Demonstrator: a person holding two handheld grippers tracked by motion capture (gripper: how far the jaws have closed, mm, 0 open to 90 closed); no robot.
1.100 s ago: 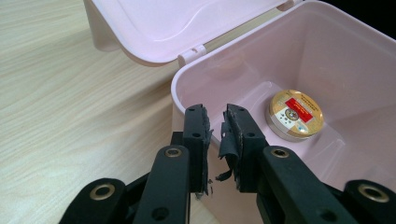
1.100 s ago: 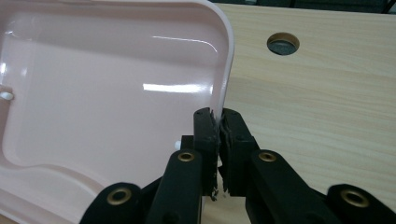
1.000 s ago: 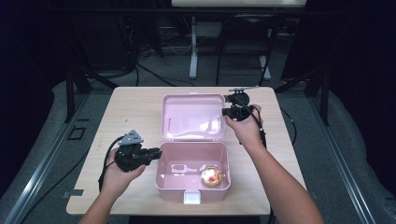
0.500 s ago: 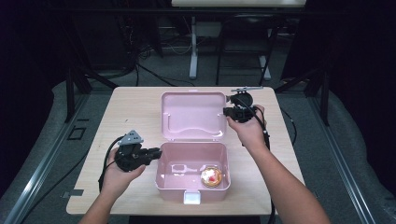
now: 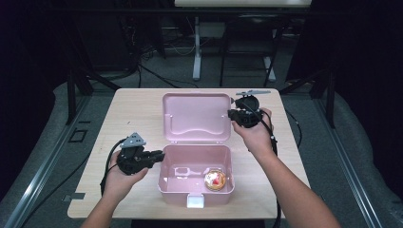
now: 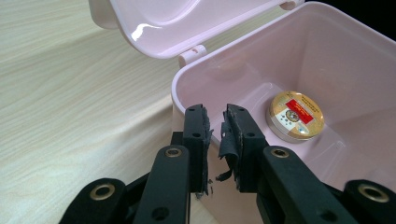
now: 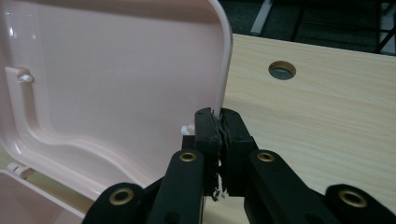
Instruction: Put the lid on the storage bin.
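Since a second ago, the right hand-held gripper (image 5: 231,114) has lifted a little at the right edge of the pink lid (image 5: 197,116), and the lid stands slightly more upright; the left hand-held gripper (image 5: 160,155) has stayed at the left wall of the pink box (image 5: 196,194).

Seen from above, the box sits open near the middle of the light wooden counter (image 5: 123,114), closer to the person. Its hinged lid leans back from the far rim, showing a glossy inside with a moulded ridge. A round gold tin (image 5: 215,179) with a red label lies on the box floor toward the right wall.

In the right gripper view, the jaws are pressed together on the lid's thin edge. In the left gripper view, the jaws are slightly spread with the box's left wall between them; torn pad lining hides whether they actually press it.

The tin's lettering is too small to read.
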